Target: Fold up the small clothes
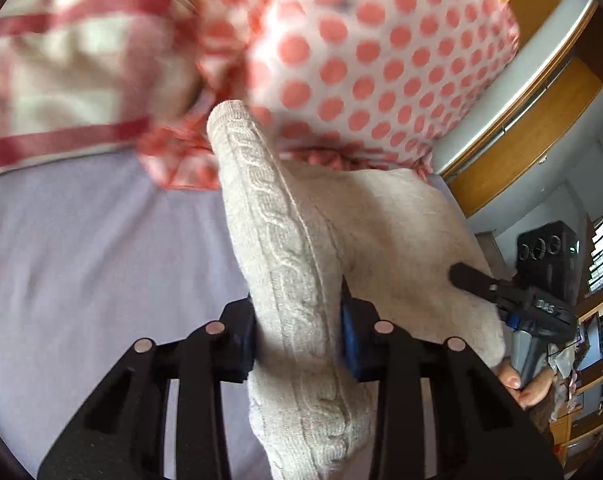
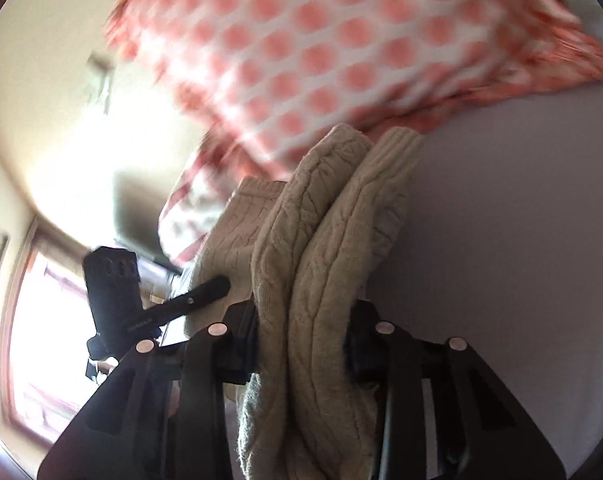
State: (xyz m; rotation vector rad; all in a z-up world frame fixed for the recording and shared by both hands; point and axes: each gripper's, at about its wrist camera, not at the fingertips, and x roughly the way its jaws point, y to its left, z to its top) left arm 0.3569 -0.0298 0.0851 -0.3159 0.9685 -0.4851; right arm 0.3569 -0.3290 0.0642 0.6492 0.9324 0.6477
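The left tool (image 1: 297,344) sits at the bottom centre of its view, its jaws closed most of the way onto a band of the cream cable-knit garment (image 1: 285,248); the pads press the knit from both sides. The right tool (image 2: 301,344) likewise pinches a thick bunch of the same knit, at least two layers, at the bottom centre of its own view, and it also shows at the right edge of the left view. The garment runs up the middle of each frame over the lilac bed sheet (image 1: 81,260), its far end near a red-dotted pillow (image 1: 381,60) and a red-striped cloth (image 1: 61,80) at the top. Both pictures are blurred, so just how the fold lies is hard to tell. To do this fold well, I judge both grips should stay firm and level, the knit kept taut between them, then laid down edge to edge on bare sheet, clear of the pillow.
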